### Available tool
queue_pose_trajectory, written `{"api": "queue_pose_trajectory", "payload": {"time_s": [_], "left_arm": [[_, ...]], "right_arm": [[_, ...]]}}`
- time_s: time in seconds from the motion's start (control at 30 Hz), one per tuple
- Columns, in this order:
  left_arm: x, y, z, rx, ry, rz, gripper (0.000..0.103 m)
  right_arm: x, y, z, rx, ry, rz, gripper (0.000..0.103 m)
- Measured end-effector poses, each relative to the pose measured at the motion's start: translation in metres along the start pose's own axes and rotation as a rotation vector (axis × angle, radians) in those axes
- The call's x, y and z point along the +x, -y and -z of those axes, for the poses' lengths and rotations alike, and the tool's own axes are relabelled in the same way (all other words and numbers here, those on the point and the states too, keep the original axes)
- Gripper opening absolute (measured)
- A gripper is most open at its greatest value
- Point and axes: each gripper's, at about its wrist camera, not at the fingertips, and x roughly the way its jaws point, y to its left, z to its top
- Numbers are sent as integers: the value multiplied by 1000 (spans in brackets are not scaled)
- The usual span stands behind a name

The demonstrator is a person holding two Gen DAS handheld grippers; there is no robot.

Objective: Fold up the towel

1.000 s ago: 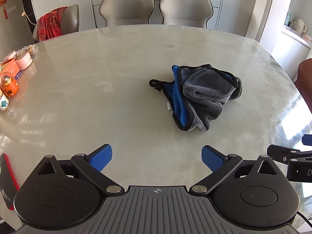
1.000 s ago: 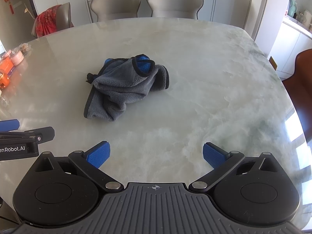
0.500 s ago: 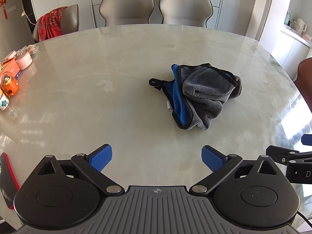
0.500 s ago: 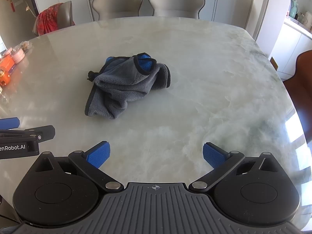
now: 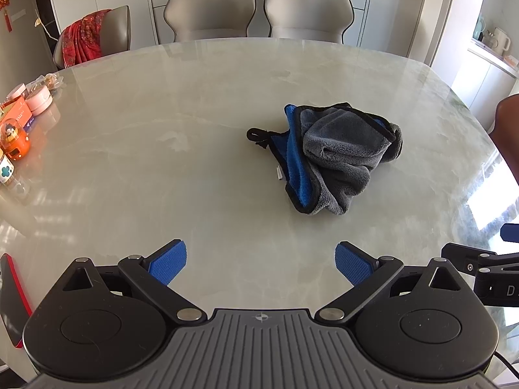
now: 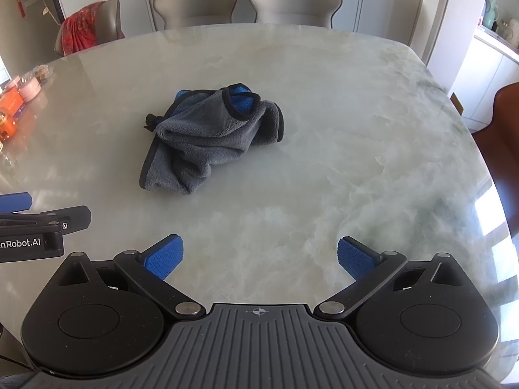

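Note:
A crumpled grey and blue towel [image 5: 337, 155] with black trim lies in a heap on the pale marble table [image 5: 162, 129]. It also shows in the right wrist view [image 6: 207, 139], ahead and to the left. My left gripper [image 5: 261, 264] is open and empty, held above the near table edge, well short of the towel. My right gripper [image 6: 259, 261] is open and empty too, also short of the towel. Each gripper shows at the edge of the other's view.
Small jars, an orange toy and boxes [image 5: 19, 123] sit at the table's left edge. A red-edged phone [image 5: 13, 295] lies near left. Grey chairs [image 5: 211, 9] stand behind the table, one with a red cloth [image 5: 81, 39]. A brown chair [image 6: 499, 149] stands on the right.
Both grippers have edged slightly forward toward the towel. The towel has not moved and both grippers stay open.

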Motion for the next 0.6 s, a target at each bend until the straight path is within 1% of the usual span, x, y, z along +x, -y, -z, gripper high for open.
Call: {"api": "queue_pose_trajectory", "payload": {"time_s": [0.2,0.43,0.6], "left_arm": [[2,1,0,3,-4,2,100],[4,1,-2,22,1,13,100],[5,0,-9,50,18,2,100]], "right_arm": [[2,0,-1,0,-2,-1,103],[3,-1,-2,-24,-1,-38,103],[4,1,-4,-49,13,-63,103]]}}
